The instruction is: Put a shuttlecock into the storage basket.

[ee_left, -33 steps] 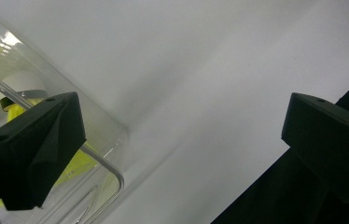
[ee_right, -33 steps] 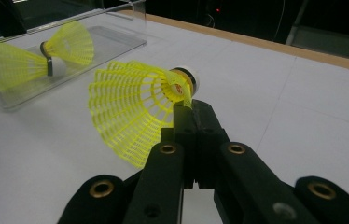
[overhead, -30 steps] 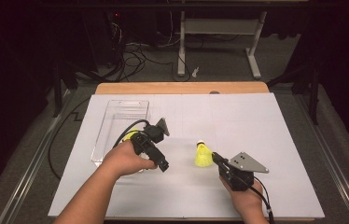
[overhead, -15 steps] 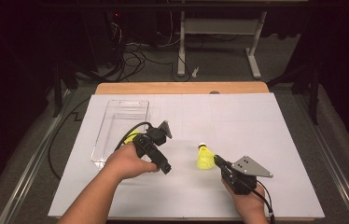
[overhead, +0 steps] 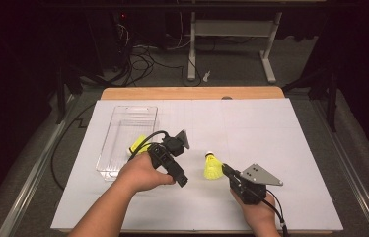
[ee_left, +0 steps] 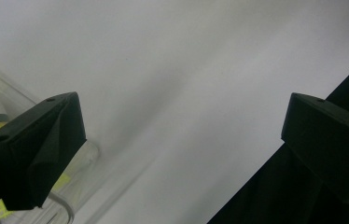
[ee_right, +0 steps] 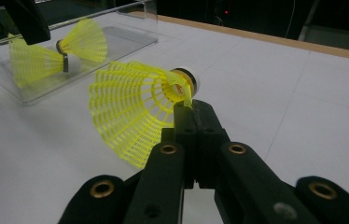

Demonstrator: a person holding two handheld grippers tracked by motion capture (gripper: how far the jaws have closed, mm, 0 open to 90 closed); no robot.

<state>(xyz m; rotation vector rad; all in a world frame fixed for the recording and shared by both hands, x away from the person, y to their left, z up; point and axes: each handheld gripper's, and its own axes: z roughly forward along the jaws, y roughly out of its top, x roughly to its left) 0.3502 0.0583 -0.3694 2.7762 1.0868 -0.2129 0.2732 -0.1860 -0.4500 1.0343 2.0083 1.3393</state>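
1. The right tool [ee_right: 185, 109] is clamped on the skirt edge of a yellow shuttlecock [overhead: 212, 167], which has shifted slightly right on the tabletop [overhead: 271, 128].
2. The left tool [ee_left: 182, 135] stays open beside the clear tray [overhead: 123, 129], so the transfer likely begins.

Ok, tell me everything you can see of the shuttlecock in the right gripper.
The shuttlecock is bright yellow, with an open plastic-looking mesh skirt flaring from a white-rimmed cork end. It lies tilted, skirt toward the camera's left in the right gripper view. The right gripper has its jaws shut on the skirt's edge near the cork. In the high view it sits over the white table sheet, right of the clear tray; whether it touches the sheet is unclear.
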